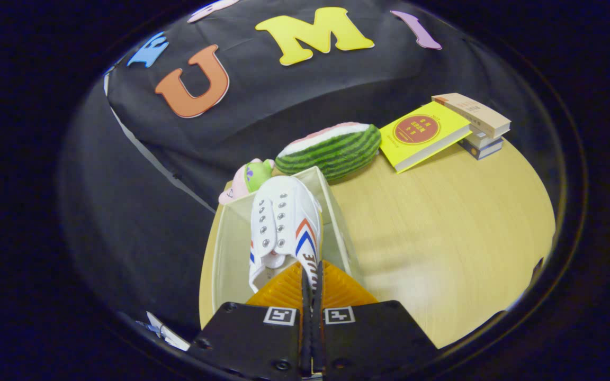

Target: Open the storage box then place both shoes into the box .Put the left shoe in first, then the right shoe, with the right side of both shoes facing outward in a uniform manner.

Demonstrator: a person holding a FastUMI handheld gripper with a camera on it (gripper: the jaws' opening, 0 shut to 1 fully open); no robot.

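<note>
Pointing away from jaws: shoe (pixel 284 227)

The claw (pixel 311 283) pinches the white shoe's (pixel 283 227) heel collar, the shoe hanging inside the open storage box (pixel 228 248) just ahead.

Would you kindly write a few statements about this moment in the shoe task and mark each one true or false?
1. The fingers are closed on the edge of the white shoe. True.
2. The shoe is over the open storage box. True.
3. The yellow book lies flat on the table. False: it leans, propped on the stack of books behind it.
4. A watermelon plush sits on the table just beyond the box. True.
5. The watermelon plush lies inside the box. False: it is outside, behind the far wall.
</note>
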